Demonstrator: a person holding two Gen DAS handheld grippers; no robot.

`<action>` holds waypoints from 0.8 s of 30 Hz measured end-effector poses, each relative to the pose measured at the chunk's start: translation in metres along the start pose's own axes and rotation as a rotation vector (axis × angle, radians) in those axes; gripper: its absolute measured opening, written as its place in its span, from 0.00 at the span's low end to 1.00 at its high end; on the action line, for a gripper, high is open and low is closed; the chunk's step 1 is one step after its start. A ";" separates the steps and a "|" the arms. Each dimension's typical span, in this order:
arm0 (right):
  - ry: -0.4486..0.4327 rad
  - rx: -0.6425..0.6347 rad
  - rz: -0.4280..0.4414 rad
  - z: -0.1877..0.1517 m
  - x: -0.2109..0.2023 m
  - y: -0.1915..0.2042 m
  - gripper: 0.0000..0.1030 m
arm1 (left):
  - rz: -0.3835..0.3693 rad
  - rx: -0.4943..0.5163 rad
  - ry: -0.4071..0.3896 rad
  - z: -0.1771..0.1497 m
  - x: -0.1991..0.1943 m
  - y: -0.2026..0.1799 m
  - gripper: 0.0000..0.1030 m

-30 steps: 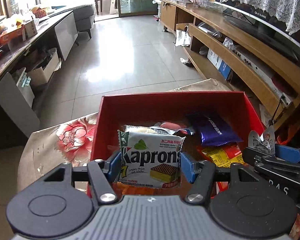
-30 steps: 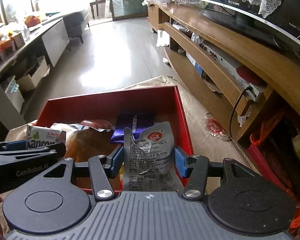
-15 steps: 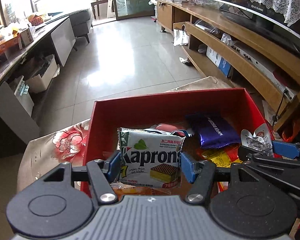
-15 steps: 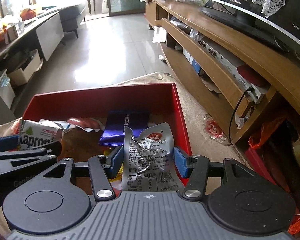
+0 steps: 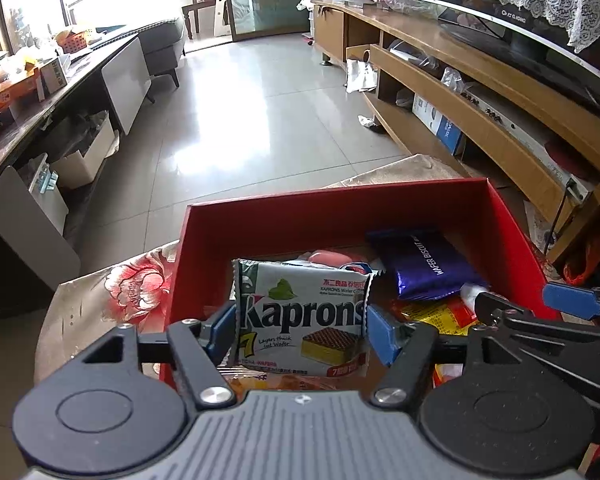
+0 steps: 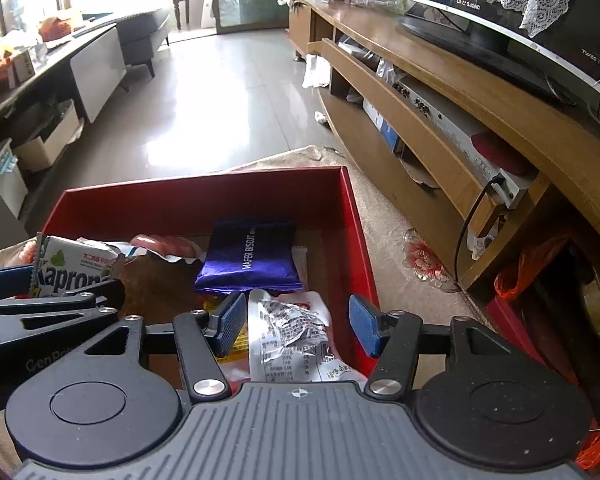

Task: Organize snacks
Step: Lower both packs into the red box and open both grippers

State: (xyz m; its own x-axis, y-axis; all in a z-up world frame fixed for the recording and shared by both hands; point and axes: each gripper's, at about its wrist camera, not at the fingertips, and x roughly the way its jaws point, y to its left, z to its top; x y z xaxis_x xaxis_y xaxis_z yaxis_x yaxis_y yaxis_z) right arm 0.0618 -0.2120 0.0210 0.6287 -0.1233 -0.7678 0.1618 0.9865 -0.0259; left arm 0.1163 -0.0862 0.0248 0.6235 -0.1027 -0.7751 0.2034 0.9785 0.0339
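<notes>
Over the red box (image 5: 340, 216), left tool (image 5: 300, 330) opening around green-white Kaprons wafer pack (image 5: 304, 316), right tool (image 6: 296, 322) opening, crinkled silver packet (image 6: 292, 336) between.

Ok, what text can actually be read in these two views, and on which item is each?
"Kaprons": white wafer pack between the left gripper's opening jaws.
"WAFER BISCUIT": purple packet in the red box.
"GenRob…", cut off: left gripper's body, right wrist view.
Silver pouch print and TV badge: too small or blurred.
</notes>
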 end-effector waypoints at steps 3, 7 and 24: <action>-0.005 -0.001 -0.004 -0.001 -0.001 -0.001 0.64 | -0.003 -0.002 -0.003 0.000 -0.002 0.001 0.65; -0.015 0.004 -0.005 0.000 -0.005 -0.002 0.64 | -0.005 -0.005 -0.013 0.002 -0.005 0.002 0.66; -0.043 -0.004 -0.007 -0.001 -0.017 -0.005 0.64 | -0.005 -0.024 -0.058 0.004 -0.022 0.004 0.76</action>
State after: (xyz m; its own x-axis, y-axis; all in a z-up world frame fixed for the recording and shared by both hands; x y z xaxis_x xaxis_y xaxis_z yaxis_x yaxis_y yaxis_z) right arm 0.0498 -0.2144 0.0333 0.6594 -0.1348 -0.7396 0.1633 0.9860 -0.0341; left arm 0.1064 -0.0805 0.0447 0.6656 -0.1169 -0.7371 0.1885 0.9820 0.0145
